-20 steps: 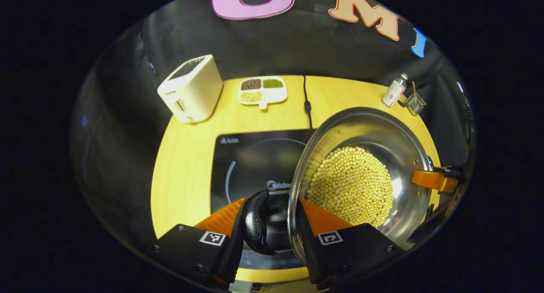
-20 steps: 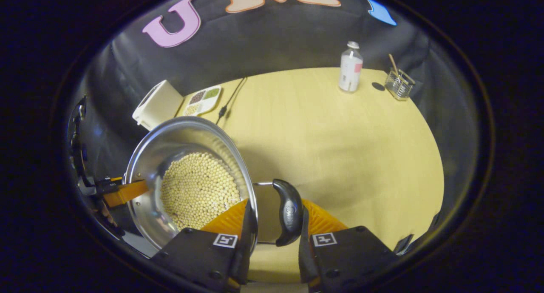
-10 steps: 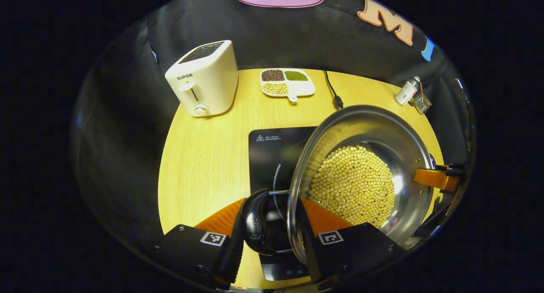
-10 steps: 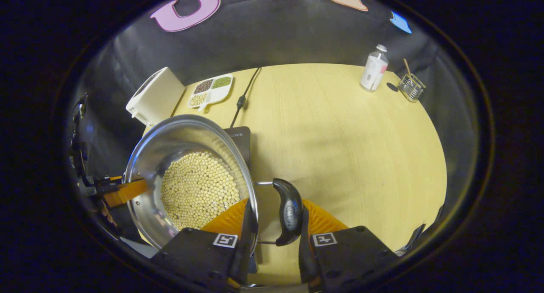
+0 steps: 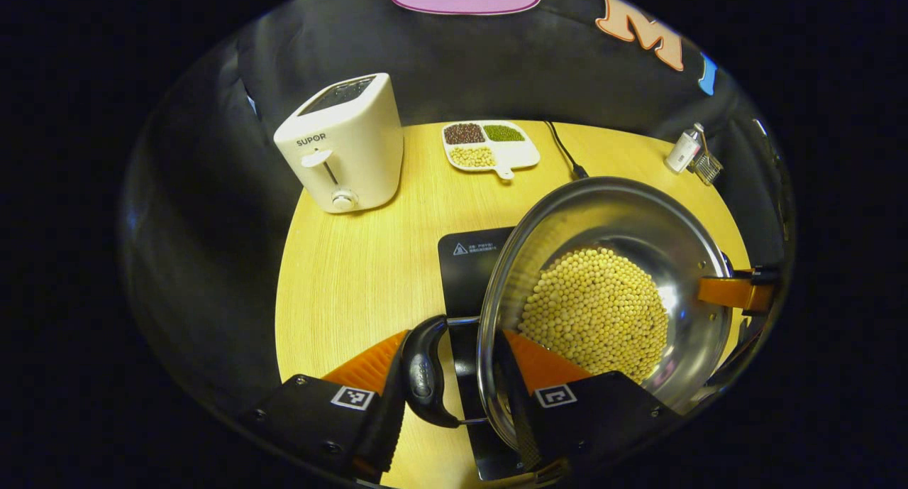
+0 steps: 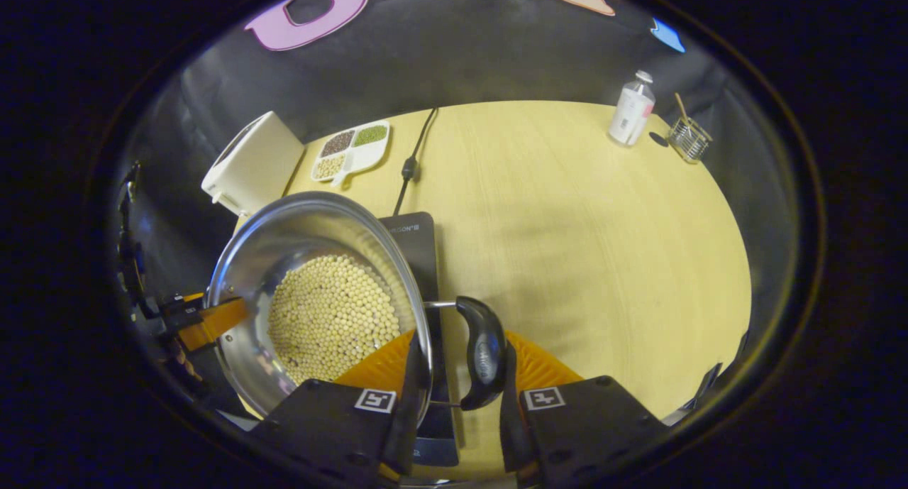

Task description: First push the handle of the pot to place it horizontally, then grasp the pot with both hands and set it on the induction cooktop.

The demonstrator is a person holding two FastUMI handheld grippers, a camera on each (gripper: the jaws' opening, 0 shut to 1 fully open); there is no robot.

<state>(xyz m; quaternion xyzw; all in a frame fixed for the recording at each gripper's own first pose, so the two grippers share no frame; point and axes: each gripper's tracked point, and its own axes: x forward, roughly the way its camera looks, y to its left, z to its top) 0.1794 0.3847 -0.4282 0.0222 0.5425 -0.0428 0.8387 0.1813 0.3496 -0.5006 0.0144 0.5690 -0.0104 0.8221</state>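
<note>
A steel pot (image 5: 610,212) holding pale yellow beans (image 5: 596,311) hangs over the black induction cooktop (image 5: 468,262). My left gripper (image 5: 450,365) is shut on the pot's black side handle (image 5: 424,379) and rim. In the right gripper view the pot (image 6: 298,226) is at the left, and my right gripper (image 6: 460,365) is shut on the opposite black handle (image 6: 484,350). The cooktop (image 6: 418,248) shows just right of the pot. Each view shows the other gripper clamped on the far rim. Whether the pot touches the cooktop is hidden.
On the round wooden table (image 5: 355,276) stand a white toaster (image 5: 340,145) at the back left and a divided dish of beans (image 5: 489,145). The power cord (image 5: 564,152) runs back from the cooktop. A small bottle (image 6: 631,109) and a wire holder (image 6: 688,138) are far right.
Both grippers have carried the pot leftward onto the area above the cooktop; the cooktop now lies mostly under the pot. Both grips are unchanged.
</note>
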